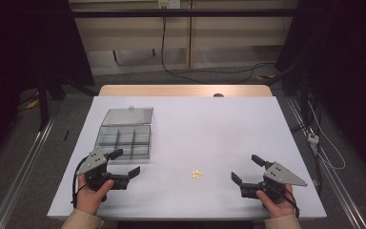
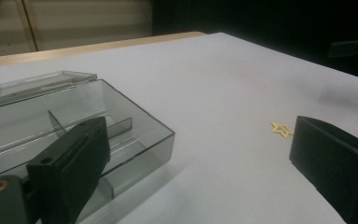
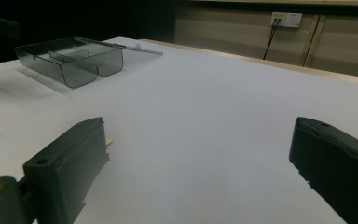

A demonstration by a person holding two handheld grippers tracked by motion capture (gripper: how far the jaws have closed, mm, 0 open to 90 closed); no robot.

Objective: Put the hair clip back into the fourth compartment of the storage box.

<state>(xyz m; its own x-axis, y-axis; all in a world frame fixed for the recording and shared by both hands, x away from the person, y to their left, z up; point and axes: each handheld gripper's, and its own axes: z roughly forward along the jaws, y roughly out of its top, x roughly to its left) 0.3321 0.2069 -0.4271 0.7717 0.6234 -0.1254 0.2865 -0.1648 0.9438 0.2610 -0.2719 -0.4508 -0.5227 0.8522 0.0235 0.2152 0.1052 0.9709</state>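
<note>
A small yellow star (image 1: 197,174) lies on the white table (image 1: 209,129) near the front, between my two hands. A clear compartment box (image 1: 125,138) with its lid flipped back sits at the left. My left gripper (image 1: 125,162) rests just in front of the box, jaws wide apart and empty. My right gripper (image 1: 248,168) rests at the front right, also open and empty. In the left gripper view the box (image 2: 74,135) is beside the left jaw and the star (image 2: 281,129) lies just beyond the right jaw. In the right gripper view the box (image 3: 72,58) stands far off, and a corner of the star (image 3: 108,142) peeks past the left jaw.
The box's compartments look empty. A wooden strip (image 1: 186,90) edges the table's far side. Cables (image 1: 209,71) lie on the floor beyond, and metal rails (image 1: 21,176) run along both sides of the table.
</note>
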